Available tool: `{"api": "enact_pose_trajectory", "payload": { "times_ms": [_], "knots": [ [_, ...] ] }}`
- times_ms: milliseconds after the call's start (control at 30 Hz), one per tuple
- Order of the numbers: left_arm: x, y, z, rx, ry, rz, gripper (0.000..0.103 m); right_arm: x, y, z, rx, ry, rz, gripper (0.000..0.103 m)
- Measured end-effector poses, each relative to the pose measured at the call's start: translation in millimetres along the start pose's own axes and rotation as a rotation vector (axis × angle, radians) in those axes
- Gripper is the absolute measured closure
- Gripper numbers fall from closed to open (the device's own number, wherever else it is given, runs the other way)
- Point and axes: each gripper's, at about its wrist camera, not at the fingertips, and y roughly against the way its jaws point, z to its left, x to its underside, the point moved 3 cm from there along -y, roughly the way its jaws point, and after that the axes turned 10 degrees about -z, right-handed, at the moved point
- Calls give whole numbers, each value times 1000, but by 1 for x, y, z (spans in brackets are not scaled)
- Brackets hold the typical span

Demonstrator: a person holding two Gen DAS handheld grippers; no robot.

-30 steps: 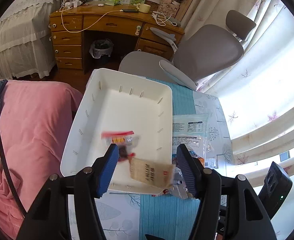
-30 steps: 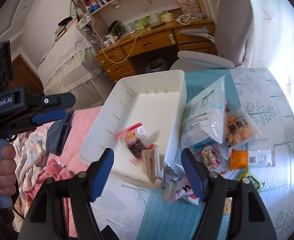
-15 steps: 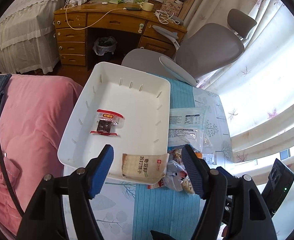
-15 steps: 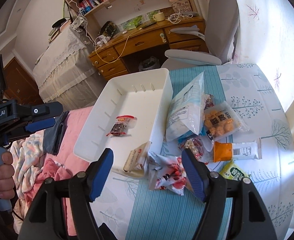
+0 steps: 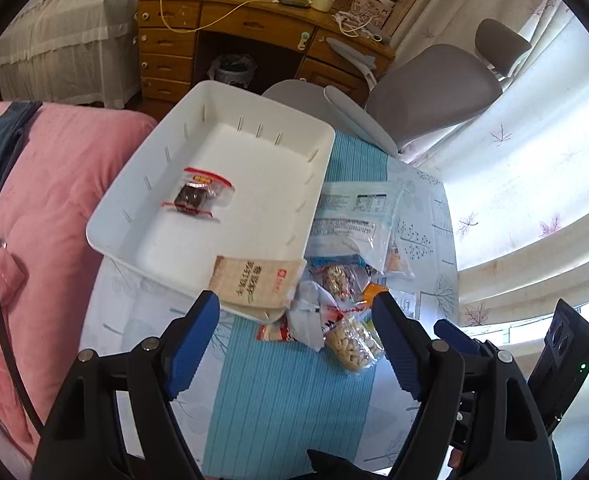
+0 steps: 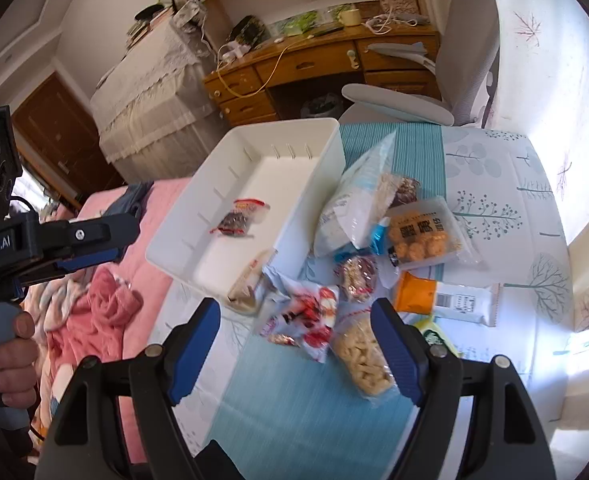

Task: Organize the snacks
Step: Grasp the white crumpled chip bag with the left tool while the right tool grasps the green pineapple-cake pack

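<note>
A white tray [image 5: 162, 184] [image 6: 326, 148] stands on the table's left side. A small dark snack packet with red trim [image 5: 198, 198] [image 6: 238, 218] lies inside it. A beige cracker packet [image 5: 254, 282] [image 6: 248, 284] rests against the tray's near corner. A pile of snack bags lies to the tray's right: a red-white packet [image 6: 306, 316], a bag of pale puffs [image 5: 352, 344] [image 6: 364, 356], an orange-snack bag [image 6: 422, 236], a large white bag [image 5: 354, 216] [image 6: 350, 208]. My left gripper [image 5: 296, 342] is open and empty above the pile's near edge. My right gripper [image 6: 296, 344] is open and empty there too.
A pink bed [image 5: 34, 208] runs along the table's left. A grey office chair [image 5: 426, 92] and a wooden desk [image 5: 254, 28] stand beyond the table. An orange-white wrapper [image 6: 446, 300] lies at the right. The left gripper's body shows at the right wrist view's left edge [image 6: 54, 240].
Both grippers have pulled back from the tray, open. The dark packet came to rest inside the tray and the beige packet settled on the tray's near corner.
</note>
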Motion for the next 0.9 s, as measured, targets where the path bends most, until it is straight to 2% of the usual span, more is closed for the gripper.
{"api": "enact_pose_trajectory", "payload": {
  "times_ms": [467,900],
  "knots": [
    [57,-33,-20,-38,131,22,25,21,4,-46,-23,131,91,25],
    [97,-76,-38,-74,169,115,25,39,-15,-82,4,245,83,25]
  ]
}}
